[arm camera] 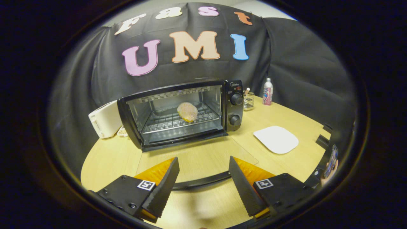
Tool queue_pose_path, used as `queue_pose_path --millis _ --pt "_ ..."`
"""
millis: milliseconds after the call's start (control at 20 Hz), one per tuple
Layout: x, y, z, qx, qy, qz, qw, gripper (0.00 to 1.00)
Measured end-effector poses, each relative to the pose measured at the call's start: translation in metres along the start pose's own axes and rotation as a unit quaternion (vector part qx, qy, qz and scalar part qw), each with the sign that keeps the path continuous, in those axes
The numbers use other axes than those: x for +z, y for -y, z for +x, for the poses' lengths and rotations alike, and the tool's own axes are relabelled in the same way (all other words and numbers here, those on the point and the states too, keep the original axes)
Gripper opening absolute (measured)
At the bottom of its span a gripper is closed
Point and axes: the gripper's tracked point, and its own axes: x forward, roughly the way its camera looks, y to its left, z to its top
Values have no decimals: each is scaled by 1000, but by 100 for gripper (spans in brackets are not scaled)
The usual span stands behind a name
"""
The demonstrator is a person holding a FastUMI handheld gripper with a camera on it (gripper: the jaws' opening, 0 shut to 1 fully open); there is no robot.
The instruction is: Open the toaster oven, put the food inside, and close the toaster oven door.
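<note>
The toaster oven (181, 113) stands wide open on the worktop (111, 159), and the food (187, 111), a round, golden, bun-like piece, sits on the wire rack inside the cavity. So two steps look finished; what's left, by my reading, is shutting the door. That glass door (197, 163) lies folded flat toward the camera, its dark handle bar (203, 182) curving just ahead of the fingers. The hand-held gripper (203, 173) is spread wide with nothing between its fingers, one fingertip on each side of the door's front edge and above it.

The next move, I'd judge, calls for getting under or against that handle bar and swinging the door up and back on its hinge until it meets the oven's frame. The glass is see-through, so its edge is easy to misjudge, and a push that's off-centre could nudge the whole oven backward.

Around the oven: a white toaster (105, 122) just beside it on one side, a small glass jar (248, 101) and a bottle (267, 92) beyond the control knobs (236, 109) on the other. A white plate (276, 139) lies bare on the pale wooden worktop, well apart from the door. Black cloth drapes the booth behind it all, and a hand (330, 170) holding something shows at the far side.
</note>
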Motion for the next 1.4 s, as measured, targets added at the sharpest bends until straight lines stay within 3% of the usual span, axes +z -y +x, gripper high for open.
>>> queue_pose_path --millis 500,750,1400 --pt "-63 5 1 14 -52 -1 999 98" --pt "-52 -6 3 55 -38 40 997 98" --pt "-73 -10 2 56 -56 13 997 97"
